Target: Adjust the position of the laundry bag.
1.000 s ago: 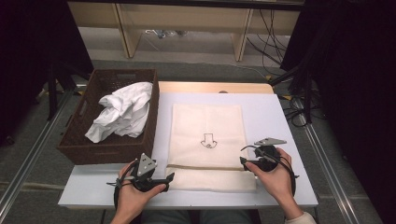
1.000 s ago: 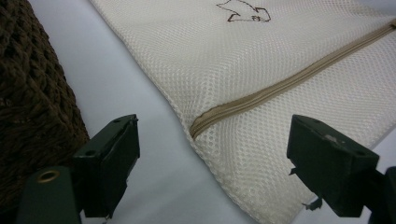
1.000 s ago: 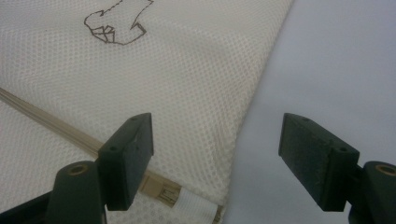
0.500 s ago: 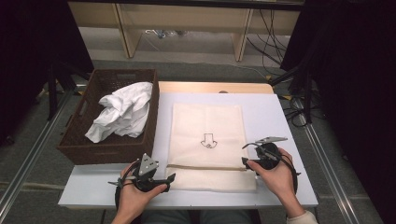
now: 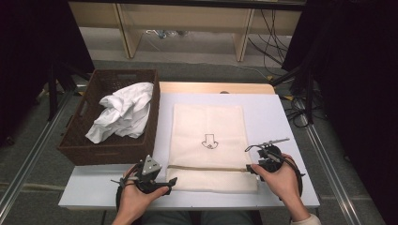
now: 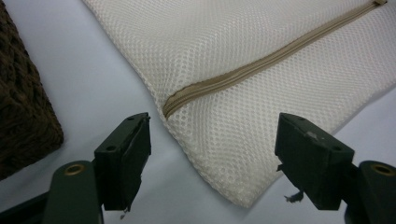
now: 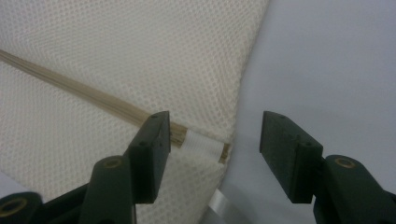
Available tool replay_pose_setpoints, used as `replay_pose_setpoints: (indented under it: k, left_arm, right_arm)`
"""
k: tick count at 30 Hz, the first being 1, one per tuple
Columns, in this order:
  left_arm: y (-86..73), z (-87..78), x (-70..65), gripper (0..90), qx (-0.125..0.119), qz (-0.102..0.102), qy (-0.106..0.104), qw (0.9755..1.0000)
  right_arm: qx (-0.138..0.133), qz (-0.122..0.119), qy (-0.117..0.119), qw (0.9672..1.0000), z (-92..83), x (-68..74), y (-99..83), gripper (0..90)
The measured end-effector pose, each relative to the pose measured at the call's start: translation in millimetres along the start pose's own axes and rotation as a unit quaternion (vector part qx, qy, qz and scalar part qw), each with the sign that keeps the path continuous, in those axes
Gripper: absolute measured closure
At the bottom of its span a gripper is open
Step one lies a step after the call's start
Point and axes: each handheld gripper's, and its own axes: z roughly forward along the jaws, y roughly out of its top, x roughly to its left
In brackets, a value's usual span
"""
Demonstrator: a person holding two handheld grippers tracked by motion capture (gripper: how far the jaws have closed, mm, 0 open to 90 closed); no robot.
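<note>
A cream mesh bag (image 5: 209, 126) lies flat on the white table (image 5: 281, 112), with a tan zipper (image 5: 206, 168) running across it near the front. My left gripper (image 5: 169, 183) is at the bag's front left corner. Its jaws have just been closing and stand open around that corner (image 6: 224, 154), just short of the zipper's end (image 6: 170, 105), without touching. My right gripper (image 5: 248, 158) is at the zipper's right end. Its jaws have also been closing and stand open around the white tab (image 7: 203, 144) there.
A brown wicker basket (image 5: 94, 150) holding a crumpled white cloth (image 5: 123, 115) stands at the table's left, close beside my left gripper (image 6: 212, 154). Bare table lies to the right of the bag. The table's front edge runs just under both hands.
The jaws of both grippers have narrowed a little. Both hands have stayed in place at the bag's front corners, and the bag has not moved.
</note>
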Motion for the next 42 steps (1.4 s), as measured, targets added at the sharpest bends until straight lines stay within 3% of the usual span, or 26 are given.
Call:
replay_pose_setpoints:
  k: [1, 4, 6, 8, 10, 11, 22, 23, 24, 26, 28, 30, 32, 34, 36, 41, 42]
  left_arm:
    - [0.2, -0.2, -0.1, 26.6, 0.0, 0.0, -0.001, 1.0]
    - [0.9, -1.3, 0.2, 26.5, 0.01, 0.001, -0.003, 0.9999]
    - [1.7, -3.3, 2.9, 26.4, 0.03, 0.024, -0.005, 0.9993]
    - [1.3, -1.7, 1.7, 26.4, 0.031, 0.017, -0.005, 0.9994]
    - [1.5, -2.8, 3.7, 26.3, 0.046, 0.032, -0.005, 0.9984]
    - [1.5, -2.4, 3.4, 26.3, 0.045, 0.031, -0.005, 0.9985]
    - [0.8, -1.5, 3.5, 26.4, 0.046, 0.022, -0.006, 0.9987]
    - [0.8, -1.5, 3.6, 26.4, 0.046, 0.022, -0.006, 0.9987]
    - [1.5, -2.3, 4.3, 26.4, 0.054, 0.023, -0.011, 0.9982]
    - [0.7, -1.3, 3.6, 26.3, 0.046, 0.022, -0.005, 0.9987]
    - [1.5, -2.3, 4.6, 26.4, 0.055, 0.025, -0.011, 0.9981]
    - [0.6, -1.3, 4.0, 26.4, 0.047, 0.022, -0.005, 0.9987]
    - [0.6, -1.3, 4.2, 26.3, 0.046, 0.026, -0.003, 0.9986]
    - [0.5, -1.2, 4.2, 26.3, 0.046, 0.025, -0.002, 0.9986]
    - [0.6, -1.3, 4.3, 26.3, 0.046, 0.026, -0.002, 0.9986]
    - [0.8, -1.4, 4.5, 26.3, 0.047, 0.024, -0.003, 0.9986]
    - [0.8, -1.3, 4.5, 26.2, 0.046, 0.024, -0.003, 0.9987]
  right_arm:
    - [-0.003, -0.005, -0.002, 1.0, -0.5, 0.0, -0.4, 44.2]
    - [0.011, 0.015, -0.003, 0.9998, -2.2, 4.4, -1.6, 43.7]
    - [0.016, 0.019, -0.001, 0.9997, -3.1, 5.3, -3.3, 43.3]
    - [0.019, 0.014, 0.0, 0.9997, -3.1, 4.6, -5.2, 43.1]
    - [0.018, 0.012, 0.001, 0.9998, -2.7, 4.1, -7.3, 42.9]
    - [0.026, 0.024, 0.0, 0.9994, -3.4, 5.9, -7.2, 42.9]
    - [0.053, 0.022, 0.011, 0.9983, 1.9, 4.5, -16.7, 41.7]
    - [0.059, 0.039, 0.009, 0.9974, 2.3, 7.0, -17.0, 41.5]
    - [0.06, 0.029, 0.008, 0.9977, 4.4, 5.0, -17.4, 41.5]
    - [0.064, 0.034, 0.011, 0.9973, 5.4, 5.3, -17.6, 41.5]
    - [0.066, 0.037, 0.012, 0.9971, 5.5, 5.3, -17.7, 41.5]
    - [0.065, 0.027, 0.018, 0.9974, 6.5, 3.2, -18.1, 41.5]
    - [0.068, 0.032, 0.017, 0.997, 7.9, 3.9, -18.0, 41.5]
    - [0.083, 0.059, 0.021, 0.9946, 6.7, 7.7, -17.9, 41.5]
    - [0.082, 0.05, 0.025, 0.9951, 7.7, 6.3, -18.2, 41.6]
    - [0.085, 0.054, 0.023, 0.9946, 7.2, 9.7, -18.2, 41.6]
    - [0.079, 0.042, 0.031, 0.9955, 9.0, 9.4, -18.7, 41.5]
